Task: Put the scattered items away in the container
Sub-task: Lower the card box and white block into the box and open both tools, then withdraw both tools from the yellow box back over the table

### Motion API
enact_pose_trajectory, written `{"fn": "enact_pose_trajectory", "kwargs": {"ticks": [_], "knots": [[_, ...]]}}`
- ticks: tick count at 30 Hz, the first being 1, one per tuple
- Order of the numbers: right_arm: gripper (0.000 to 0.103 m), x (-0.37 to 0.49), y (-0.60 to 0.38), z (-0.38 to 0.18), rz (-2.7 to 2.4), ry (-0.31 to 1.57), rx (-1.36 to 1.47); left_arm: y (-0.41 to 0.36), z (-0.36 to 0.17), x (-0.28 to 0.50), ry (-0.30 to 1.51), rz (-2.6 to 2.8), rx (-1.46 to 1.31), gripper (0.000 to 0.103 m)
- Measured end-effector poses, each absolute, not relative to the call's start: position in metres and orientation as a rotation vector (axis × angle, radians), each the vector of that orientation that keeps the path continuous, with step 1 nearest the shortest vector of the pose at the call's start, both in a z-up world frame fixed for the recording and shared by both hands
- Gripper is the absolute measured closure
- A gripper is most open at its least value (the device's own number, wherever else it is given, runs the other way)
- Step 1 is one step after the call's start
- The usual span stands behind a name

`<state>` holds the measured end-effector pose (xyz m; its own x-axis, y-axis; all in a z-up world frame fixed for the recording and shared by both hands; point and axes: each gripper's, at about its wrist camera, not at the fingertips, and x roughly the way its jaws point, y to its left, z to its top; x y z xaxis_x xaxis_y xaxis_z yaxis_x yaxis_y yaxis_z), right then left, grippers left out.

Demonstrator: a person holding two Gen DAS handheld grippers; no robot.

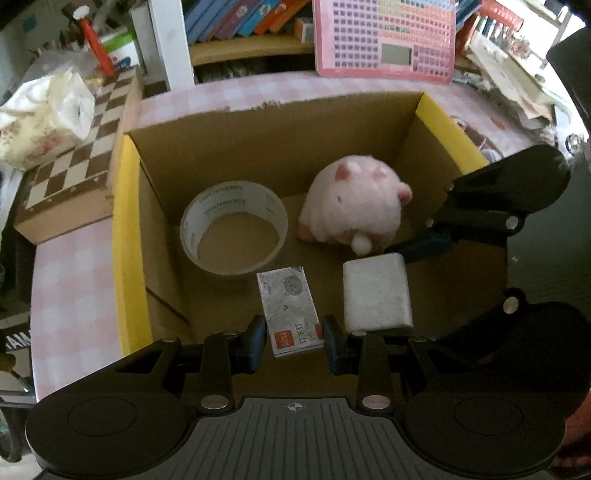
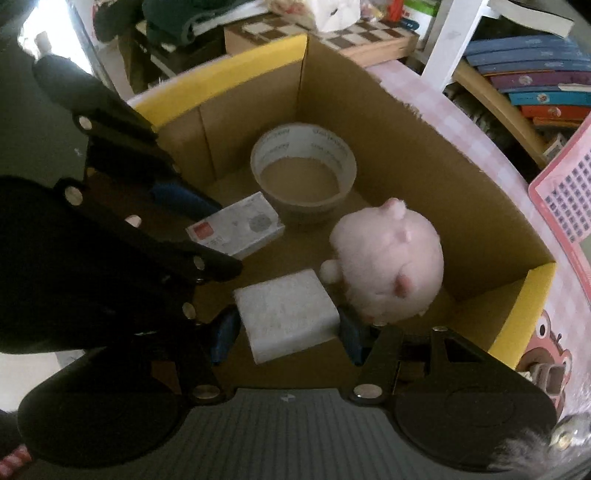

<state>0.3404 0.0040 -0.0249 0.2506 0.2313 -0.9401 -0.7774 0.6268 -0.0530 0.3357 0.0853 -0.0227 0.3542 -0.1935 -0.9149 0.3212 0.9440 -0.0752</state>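
An open cardboard box (image 1: 258, 147) with yellow flaps holds a roll of tape (image 1: 233, 227) and a pink plush pig (image 1: 354, 205). My left gripper (image 1: 295, 341) is shut on a small grey staple box (image 1: 290, 310) with a red label, held low inside the carton. My right gripper (image 2: 288, 334) is shut on a white foam block (image 2: 286, 314) beside the pig (image 2: 388, 262). One blue finger (image 1: 424, 245) of the right gripper shows at the block's (image 1: 376, 291) far end. The staple box (image 2: 236, 229) and the tape (image 2: 303, 173) also show in the right wrist view. I cannot tell whether either held item touches the floor.
The carton stands on a pink checked tablecloth (image 1: 74, 295). A chessboard case (image 1: 74, 166) with a plastic bag (image 1: 44, 114) on it sits to its left. Behind are a pink chart board (image 1: 384, 37) and a shelf of books (image 1: 240, 18). Papers are piled at the right (image 1: 517, 85).
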Motion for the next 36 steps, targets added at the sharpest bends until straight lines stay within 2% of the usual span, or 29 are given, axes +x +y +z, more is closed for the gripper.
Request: {"fn": "enact_pose_trajectory", "kwargs": {"ticks": [7,11,14,29,36], "knots": [[0.055,0.343,0.005,-0.031,0.741,1.125,-0.608,0.083,-0.027,0.337,1.168,-0.323,0.117,0.07],[0.049,0.344,0.002,-0.026,0.737,1.122,-0.569,0.085,-0.024,0.334,1.142,-0.32,0.118,0.069],[0.049,0.343,0.001,-0.02,0.747,1.114,-0.546,0.088,-0.019,0.331,1.121,-0.314,0.105,0.067],[0.047,0.307,-0.029,0.046,0.728,1.011,-0.34,0.098,0.045,0.278,0.912,-0.328,0.051,0.064],[0.045,0.27,-0.044,0.071,0.707,0.94,-0.288,0.103,0.066,0.24,0.83,-0.325,0.056,0.049]]}}
